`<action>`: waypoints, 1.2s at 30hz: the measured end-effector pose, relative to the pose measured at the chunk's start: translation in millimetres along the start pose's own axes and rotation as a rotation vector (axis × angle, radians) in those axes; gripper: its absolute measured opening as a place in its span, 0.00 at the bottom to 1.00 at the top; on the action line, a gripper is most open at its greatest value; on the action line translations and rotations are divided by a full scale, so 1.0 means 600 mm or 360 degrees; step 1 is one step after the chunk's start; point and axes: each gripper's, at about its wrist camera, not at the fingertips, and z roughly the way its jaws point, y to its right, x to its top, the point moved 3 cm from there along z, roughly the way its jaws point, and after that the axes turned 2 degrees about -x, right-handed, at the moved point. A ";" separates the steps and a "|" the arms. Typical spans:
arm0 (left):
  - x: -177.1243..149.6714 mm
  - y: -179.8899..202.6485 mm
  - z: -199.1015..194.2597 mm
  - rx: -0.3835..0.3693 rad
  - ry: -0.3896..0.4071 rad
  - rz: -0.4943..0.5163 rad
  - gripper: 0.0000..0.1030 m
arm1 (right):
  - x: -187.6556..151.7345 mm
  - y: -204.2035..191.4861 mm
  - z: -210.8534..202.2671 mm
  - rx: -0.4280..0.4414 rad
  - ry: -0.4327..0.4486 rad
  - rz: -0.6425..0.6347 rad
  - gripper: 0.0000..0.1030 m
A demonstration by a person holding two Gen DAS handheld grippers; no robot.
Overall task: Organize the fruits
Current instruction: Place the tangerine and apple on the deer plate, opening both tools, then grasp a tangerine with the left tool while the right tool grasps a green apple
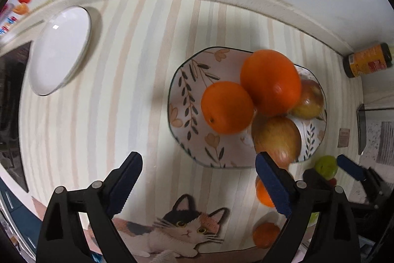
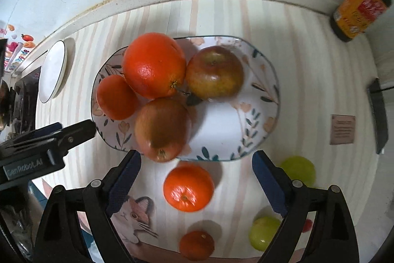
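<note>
On my left sat the white plate (image 2: 53, 70), bare; my left claw (image 1: 197, 185) hung wide and held nothing. Rightward, the floral plate (image 2: 256, 100) carried two oranges and two apples — the loose tangerine (image 2: 188, 186) lay just below its rim, squarely between my right claw's (image 2: 195, 183) wide-spread jaws, nearer that hand.

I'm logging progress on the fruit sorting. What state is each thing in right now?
Left gripper: open, empty.
Right gripper: open, empty.
Floral plate: holds two oranges and two apples.
Large orange: piled on the others.
White plate: empty.
Tangerine: on the mat, between the right gripper's fingers.
Bottle: lying on its side.
</note>
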 end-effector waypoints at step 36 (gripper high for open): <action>-0.237 0.070 -0.302 0.0064 0.0733 0.0182 0.91 | -0.251 -0.002 -0.334 -0.0050 0.0647 -0.0005 0.91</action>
